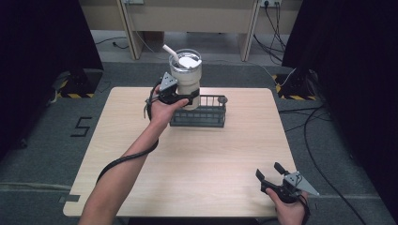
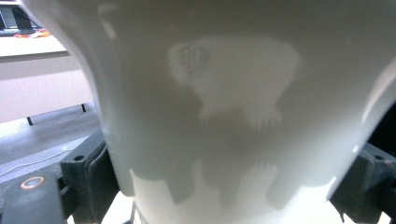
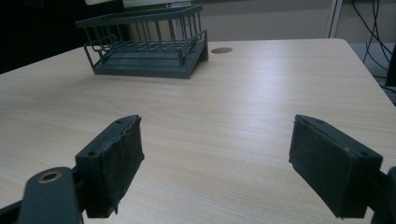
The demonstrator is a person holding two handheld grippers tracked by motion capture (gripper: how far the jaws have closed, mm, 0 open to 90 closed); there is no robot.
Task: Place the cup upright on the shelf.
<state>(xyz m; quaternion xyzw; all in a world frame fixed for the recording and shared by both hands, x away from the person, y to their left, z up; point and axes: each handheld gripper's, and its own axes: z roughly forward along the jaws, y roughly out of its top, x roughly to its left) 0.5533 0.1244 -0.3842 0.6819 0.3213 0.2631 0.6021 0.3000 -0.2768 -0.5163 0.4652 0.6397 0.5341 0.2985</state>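
Observation:
A cream tumbler (image 1: 187, 79) with a clear lid and a white straw (image 1: 170, 51) hangs above the left end of a dark wire basket (image 1: 199, 114). My left gripper (image 1: 185, 97) is shut on the tumbler's lower body. In the left gripper view the tumbler's pale wall (image 2: 233, 107) stands right between the two jaws, with a faint printed figure on it. My right gripper (image 1: 272, 171) rests open near the table's front right corner. Its pads (image 3: 122, 158) stand wide apart with nothing between them, facing the basket (image 3: 149, 46).
The basket stands at the back middle of the light wooden table (image 1: 187, 154). A small round disc (image 3: 221, 50) lies in the tabletop beside the basket. Cables (image 1: 319, 117) trail over the grey floor to the right, and dark curtains flank both sides.

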